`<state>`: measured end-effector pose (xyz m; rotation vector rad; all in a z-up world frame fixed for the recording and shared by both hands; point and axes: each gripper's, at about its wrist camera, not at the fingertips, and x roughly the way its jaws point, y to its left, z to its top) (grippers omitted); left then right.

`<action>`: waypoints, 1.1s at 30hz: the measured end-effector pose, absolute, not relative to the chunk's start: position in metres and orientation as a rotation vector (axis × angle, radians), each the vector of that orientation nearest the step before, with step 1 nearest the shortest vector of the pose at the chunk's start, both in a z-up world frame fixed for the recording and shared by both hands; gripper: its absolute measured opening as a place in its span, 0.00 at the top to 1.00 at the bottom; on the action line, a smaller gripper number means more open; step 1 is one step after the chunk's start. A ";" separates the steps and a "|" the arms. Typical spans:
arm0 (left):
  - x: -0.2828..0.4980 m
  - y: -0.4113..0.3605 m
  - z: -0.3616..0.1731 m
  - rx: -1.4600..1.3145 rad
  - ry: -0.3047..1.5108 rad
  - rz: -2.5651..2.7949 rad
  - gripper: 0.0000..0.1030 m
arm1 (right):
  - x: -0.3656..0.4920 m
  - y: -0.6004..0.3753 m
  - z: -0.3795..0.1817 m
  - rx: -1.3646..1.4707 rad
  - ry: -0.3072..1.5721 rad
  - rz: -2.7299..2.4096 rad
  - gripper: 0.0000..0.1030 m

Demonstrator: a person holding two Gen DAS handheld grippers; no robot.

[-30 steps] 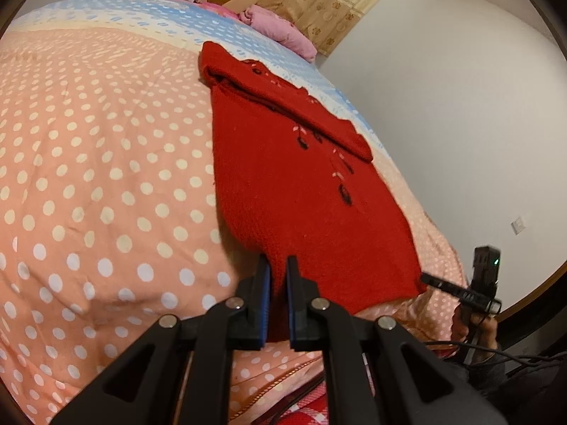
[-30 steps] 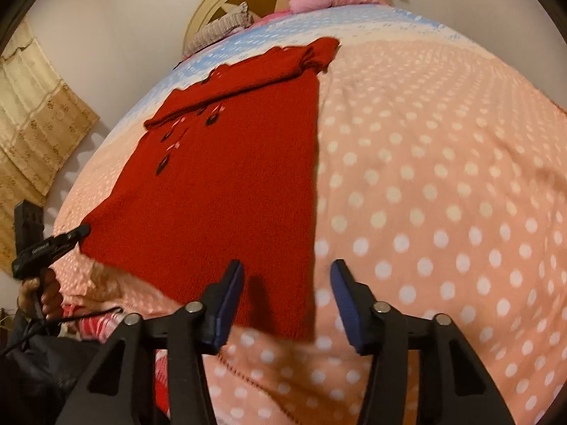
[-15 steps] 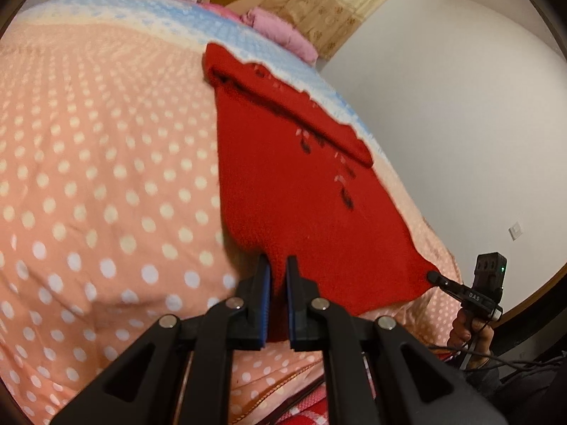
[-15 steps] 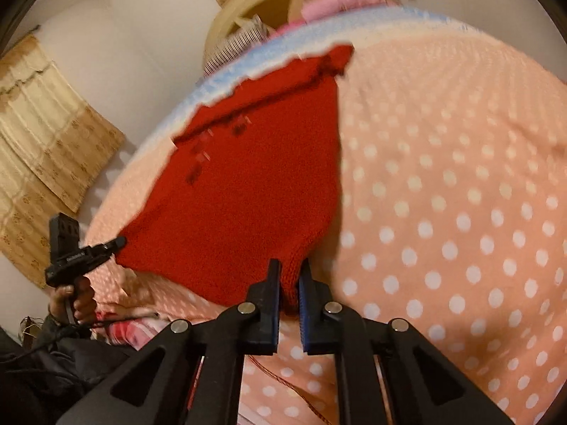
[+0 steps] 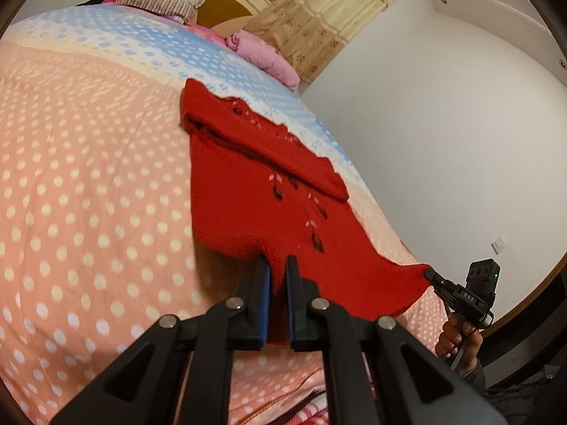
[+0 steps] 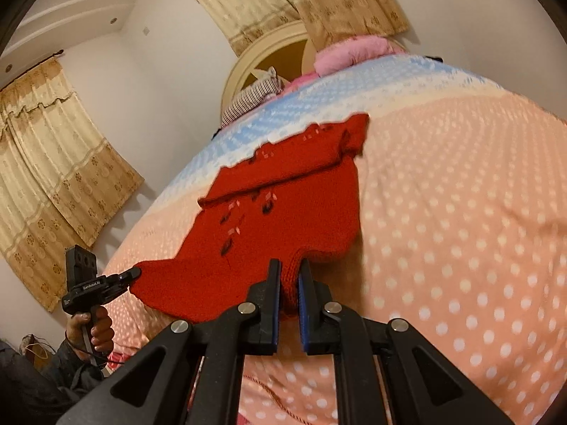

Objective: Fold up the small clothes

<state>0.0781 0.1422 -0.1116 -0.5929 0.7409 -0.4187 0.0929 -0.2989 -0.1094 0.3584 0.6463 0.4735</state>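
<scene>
A red knitted sweater (image 5: 248, 205) lies on the bed (image 5: 88, 194), on the polka-dot quilt; its far end, with a sleeve folded across, reaches the blue band of the quilt, towards the headboard (image 6: 269, 53) and the pillows; its near hem is raised off the bed at two corners.

The left tool (image 5: 276, 265) is clamped on one hem corner, its blue pads pressed close with red knit bunched between them; the right tool (image 6: 288, 265) is clamped on the other hem corner in the same way; each tool also shows in the other's view, at the outer tip of the hem, with cloth stretched to a point there.

The sweater looks soft, thick and limp; it sags between the two grips and drapes to the bed beyond them, so it should be light enough to carry by the corners alone. The loose knit will likely stretch under pull, and a small pinch at a corner may slip or distort the edge; a hold a little further in from the hem edge, taking all layers, seems safer.

The step in hand appears to be lifting the hem to carry it towards the headboard end, folding the sweater in half; the fold is not yet made; the folded sleeve could shift if the cloth is dragged instead of lifted.
</scene>
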 end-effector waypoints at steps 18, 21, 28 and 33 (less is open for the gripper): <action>0.142 0.148 -0.074 -0.620 0.650 -0.424 0.92 | 0.165 -0.288 -0.044 0.337 0.507 0.447 0.92; 0.154 0.151 -0.069 -0.637 0.641 -0.424 0.92 | 0.178 -0.287 -0.034 0.323 0.485 0.434 0.92; 0.179 0.151 -0.064 -0.651 0.613 -0.404 0.92 | 0.208 -0.282 -0.029 0.283 0.468 0.394 0.92; 0.202 0.153 -0.066 -0.658 0.617 -0.395 0.92 | 0.232 -0.279 -0.031 0.280 0.480 0.379 0.92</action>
